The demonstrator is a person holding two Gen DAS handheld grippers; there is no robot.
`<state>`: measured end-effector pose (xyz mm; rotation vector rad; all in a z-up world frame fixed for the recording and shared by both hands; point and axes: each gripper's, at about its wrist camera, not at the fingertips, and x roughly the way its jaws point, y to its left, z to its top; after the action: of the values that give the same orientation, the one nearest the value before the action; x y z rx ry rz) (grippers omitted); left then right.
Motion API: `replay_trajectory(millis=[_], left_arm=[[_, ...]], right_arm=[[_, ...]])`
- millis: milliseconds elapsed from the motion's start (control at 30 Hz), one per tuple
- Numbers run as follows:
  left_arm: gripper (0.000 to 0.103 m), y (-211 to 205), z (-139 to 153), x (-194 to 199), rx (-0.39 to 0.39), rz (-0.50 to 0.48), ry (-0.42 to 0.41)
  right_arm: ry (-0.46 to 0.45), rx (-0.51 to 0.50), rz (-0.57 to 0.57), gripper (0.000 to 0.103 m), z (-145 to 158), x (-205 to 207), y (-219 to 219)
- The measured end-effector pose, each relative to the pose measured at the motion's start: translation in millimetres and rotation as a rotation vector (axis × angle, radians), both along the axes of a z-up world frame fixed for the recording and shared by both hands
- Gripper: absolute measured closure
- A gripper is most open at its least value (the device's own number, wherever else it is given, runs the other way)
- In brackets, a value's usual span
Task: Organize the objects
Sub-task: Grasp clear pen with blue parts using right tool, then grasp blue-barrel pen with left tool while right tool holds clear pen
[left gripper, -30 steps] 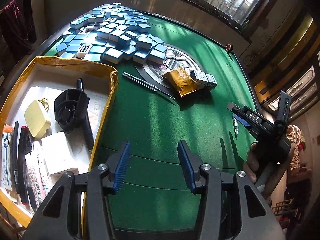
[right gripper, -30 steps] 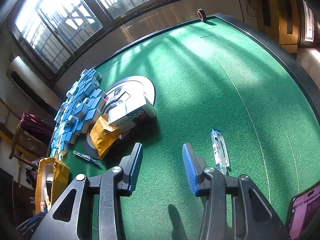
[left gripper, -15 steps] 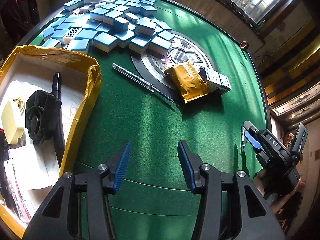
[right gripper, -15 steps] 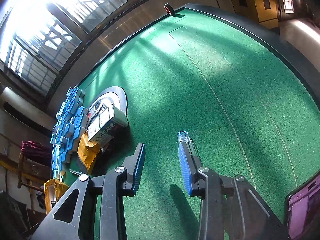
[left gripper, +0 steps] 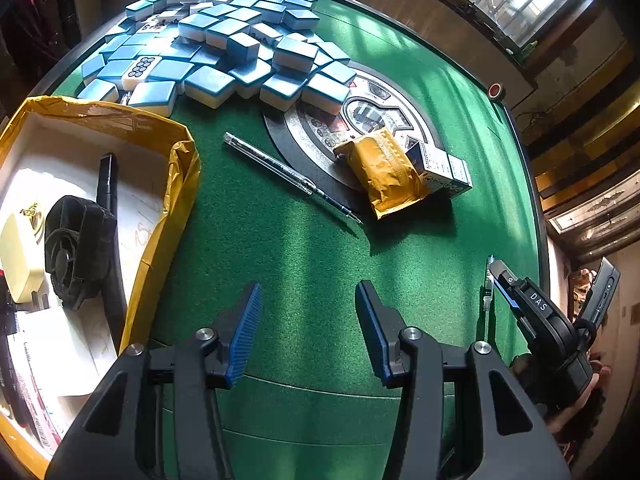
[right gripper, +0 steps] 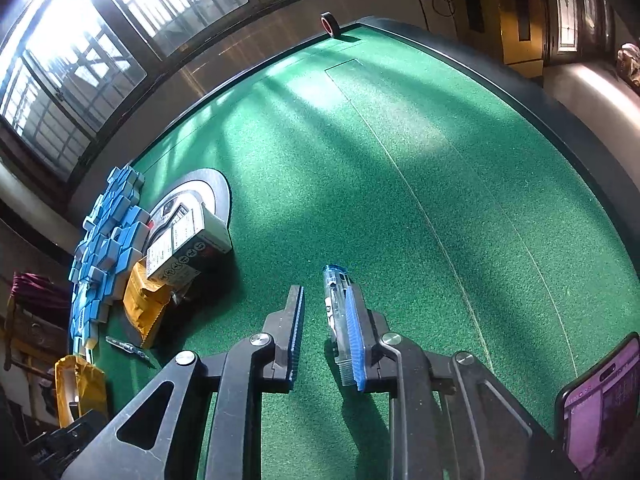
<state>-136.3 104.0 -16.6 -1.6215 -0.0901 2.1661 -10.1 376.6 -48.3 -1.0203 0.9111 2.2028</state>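
The right gripper (right gripper: 326,316) points down at the green felt table (right gripper: 400,184), and its jaws are closing with a clear plastic pen (right gripper: 335,308) lying between them. The pen lies flat on the felt, lengthwise along the fingers, its blue-tinted end sticking out past the fingertips; it sits right against the blue pad of the right-hand finger, while a gap still shows between it and the left-hand finger, so the pads do not yet clamp it. In the left wrist view the same gripper (left gripper: 496,276) shows at the right edge of the table, held by a hand (left gripper: 560,400), with the pen (left gripper: 487,286) just beside its tip. The left gripper (left gripper: 308,320) hangs over bare felt with its jaws apart and nothing between them. Ahead of it, well apart, a second, slim pen (left gripper: 288,176) lies slantwise on the felt between a yellow-lined box (left gripper: 176,184) at the left and a crumpled yellow packet (left gripper: 384,172), which touches a small printed carton (left gripper: 440,168) on the round centre panel (left gripper: 320,128) of the table. A heap of blue-backed mahjong tiles (left gripper: 224,44) fills the far left of the table. The box holds a black fan-like device (left gripper: 76,248) and a pale yellow case (left gripper: 20,256). A small roll of tape (right gripper: 330,24) stands at the far rim, and a phone (right gripper: 600,404) shows at the lower right corner of the right wrist view.
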Motion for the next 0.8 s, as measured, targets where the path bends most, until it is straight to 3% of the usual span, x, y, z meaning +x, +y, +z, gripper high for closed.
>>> replay_trajectory(millis=[133,267,633,800], left_arm=[[0.056,9.6,-2.2,-10.9,-0.014,-0.003,-0.029],[0.056,20.4,-2.6,-23.7,-0.053,0.016,-0.008],[0.056,38.0,-20.3,-67.6,-0.17,0.141,0.012],[0.057,50.7,-31.7,-77.2,-0.234,0.131,0.021]], right_arm=[[-0.041,0.057,0.011,0.096,0.2,-4.6,-5.7],[-0.008,0.008,0.079,0.098,-1.9,-8.8,-12.5],[-0.011,0.03,0.167,0.099,-2.3,-20.9,-32.9],[-0.018,0.044,0.182,0.098,-1.7,-22.7,-37.6]])
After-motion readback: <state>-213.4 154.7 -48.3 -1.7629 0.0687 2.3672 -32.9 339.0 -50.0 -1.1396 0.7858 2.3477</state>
